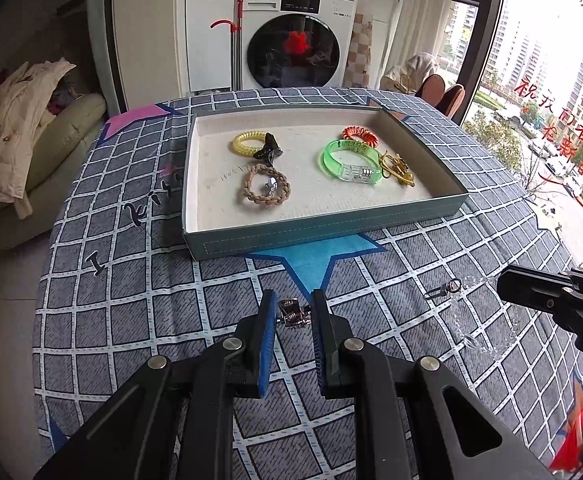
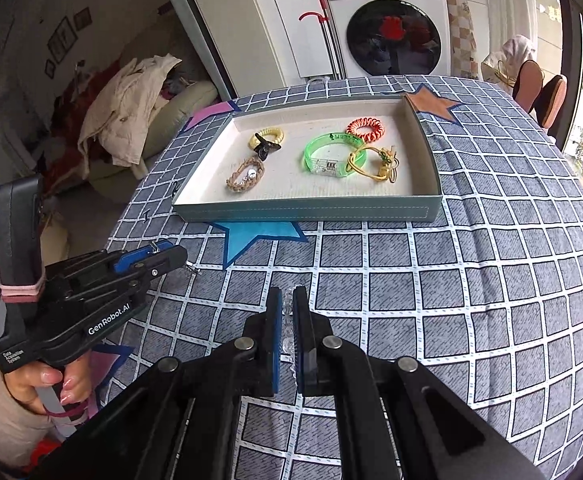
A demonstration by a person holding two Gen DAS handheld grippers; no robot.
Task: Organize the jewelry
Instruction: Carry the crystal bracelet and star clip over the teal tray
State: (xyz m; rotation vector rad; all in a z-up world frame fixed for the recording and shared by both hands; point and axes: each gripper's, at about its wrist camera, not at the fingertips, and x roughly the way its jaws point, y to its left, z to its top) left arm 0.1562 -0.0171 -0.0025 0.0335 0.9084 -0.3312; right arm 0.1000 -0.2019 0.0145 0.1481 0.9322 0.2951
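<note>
Between the right gripper's (image 2: 287,304) clamped pads hangs a clear bead bracelet (image 2: 289,320) (left gripper (image 1: 291,304) clamps a silver trinket (image 1: 293,314)).

"Panasonic" on the washing machine (image 2: 387,20); "GenRobot.AI", "Data Acquisition System" on the left gripper (image 2: 163,258)

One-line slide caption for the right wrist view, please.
Right tool shut on a clear bead bracelet above the checked cloth, heading for the jewelry tray.
</note>
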